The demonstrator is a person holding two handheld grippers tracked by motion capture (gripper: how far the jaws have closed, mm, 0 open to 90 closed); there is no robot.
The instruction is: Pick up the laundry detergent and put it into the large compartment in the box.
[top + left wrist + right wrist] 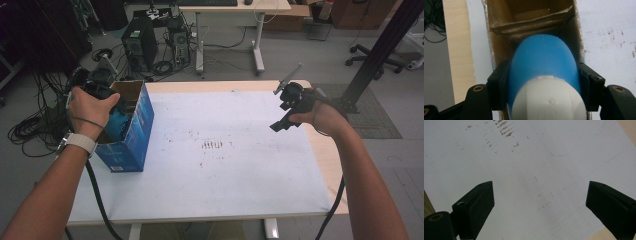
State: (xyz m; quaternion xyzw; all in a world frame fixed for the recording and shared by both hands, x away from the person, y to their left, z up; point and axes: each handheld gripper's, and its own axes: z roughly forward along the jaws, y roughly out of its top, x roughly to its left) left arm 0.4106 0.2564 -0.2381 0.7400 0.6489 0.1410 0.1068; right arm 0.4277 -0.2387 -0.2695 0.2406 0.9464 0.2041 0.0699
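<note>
My left gripper (544, 100) jaws clamp the smooth, slippery blue bottle (544, 65) mid-body over the cardboard box (499, 52); right gripper (539, 202) jaws wide, holding nothing.

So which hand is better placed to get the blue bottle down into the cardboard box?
Left. The left gripper is already clamped on the blue bottle right over the open cardboard box. The right gripper hangs open above the bare white tabletop, far from the box.
</note>
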